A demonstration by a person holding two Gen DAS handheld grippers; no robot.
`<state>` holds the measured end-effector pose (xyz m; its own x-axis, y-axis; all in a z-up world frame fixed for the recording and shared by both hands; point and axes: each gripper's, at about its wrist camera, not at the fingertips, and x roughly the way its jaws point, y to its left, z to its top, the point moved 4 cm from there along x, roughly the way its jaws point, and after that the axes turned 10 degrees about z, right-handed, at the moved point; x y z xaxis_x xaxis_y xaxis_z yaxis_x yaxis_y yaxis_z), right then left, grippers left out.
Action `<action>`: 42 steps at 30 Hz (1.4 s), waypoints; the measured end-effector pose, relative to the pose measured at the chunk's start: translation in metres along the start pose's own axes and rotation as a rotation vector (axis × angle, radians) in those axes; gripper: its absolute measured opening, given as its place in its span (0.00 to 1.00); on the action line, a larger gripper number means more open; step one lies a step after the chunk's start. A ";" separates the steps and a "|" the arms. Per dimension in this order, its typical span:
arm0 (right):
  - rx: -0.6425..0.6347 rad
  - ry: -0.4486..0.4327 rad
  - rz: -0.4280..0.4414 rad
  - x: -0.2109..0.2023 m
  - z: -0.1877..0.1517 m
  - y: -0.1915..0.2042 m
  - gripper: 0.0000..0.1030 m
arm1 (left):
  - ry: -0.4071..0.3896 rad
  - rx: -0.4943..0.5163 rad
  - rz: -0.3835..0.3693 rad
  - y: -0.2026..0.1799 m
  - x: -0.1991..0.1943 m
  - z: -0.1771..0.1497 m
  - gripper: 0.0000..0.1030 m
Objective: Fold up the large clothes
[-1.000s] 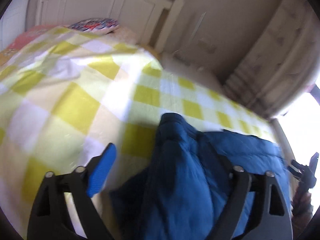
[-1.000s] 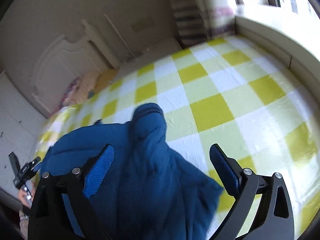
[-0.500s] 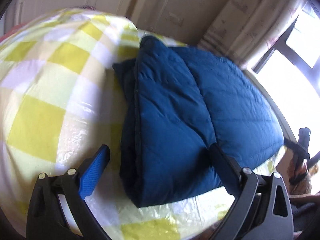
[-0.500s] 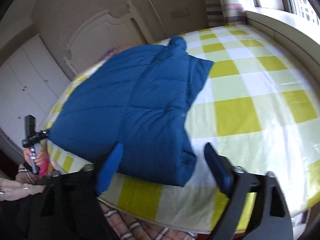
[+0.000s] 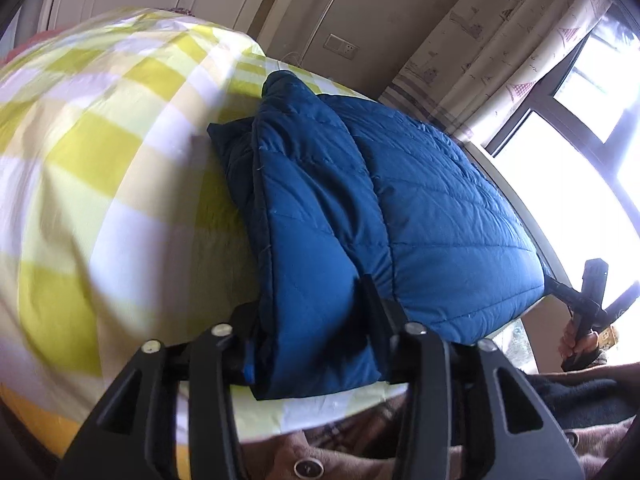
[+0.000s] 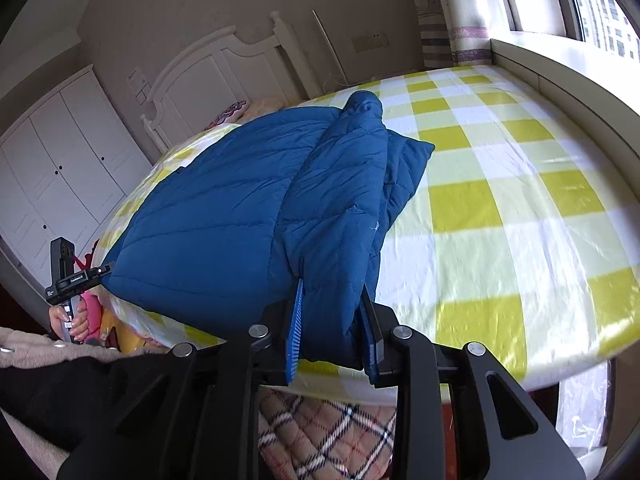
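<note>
Left gripper, seen from the left wrist camera, is clamped on the near corner of the blue quilted jacket; both fingers press into a thick fold of padded fabric at the bed's front edge. That jacket lies folded on the yellow-and-white checked bedsheet, with a narrower doubled layer along its left side and a broad flat panel to the right. Beyond it stand a patterned curtain and a bright window. At the far right, the other handheld gripper's body shows beside the jacket's right edge. From the right wrist camera, the right gripper is likewise clenched on the jacket, its blue-padded fingers pinching the near end of the raised fold that hangs just over the sheet edge. A white headboard and white wardrobe stand behind the bed
</note>
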<state>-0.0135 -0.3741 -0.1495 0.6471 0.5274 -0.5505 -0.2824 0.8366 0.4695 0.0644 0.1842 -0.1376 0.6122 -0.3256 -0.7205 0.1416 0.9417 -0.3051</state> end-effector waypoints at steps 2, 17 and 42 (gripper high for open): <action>-0.006 0.048 -0.019 -0.001 -0.001 0.003 0.36 | -0.012 0.020 0.069 0.003 -0.008 0.005 0.69; -0.405 -0.152 -0.199 0.088 0.205 0.148 0.73 | -0.258 0.337 0.282 -0.172 0.022 0.191 0.98; -0.316 0.177 -0.252 0.260 0.193 0.102 0.53 | 0.071 0.213 0.292 -0.131 0.216 0.185 0.98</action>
<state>0.2622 -0.1800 -0.1115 0.6003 0.2951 -0.7434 -0.3514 0.9322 0.0863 0.3225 0.0063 -0.1381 0.5960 -0.0389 -0.8020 0.1328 0.9898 0.0508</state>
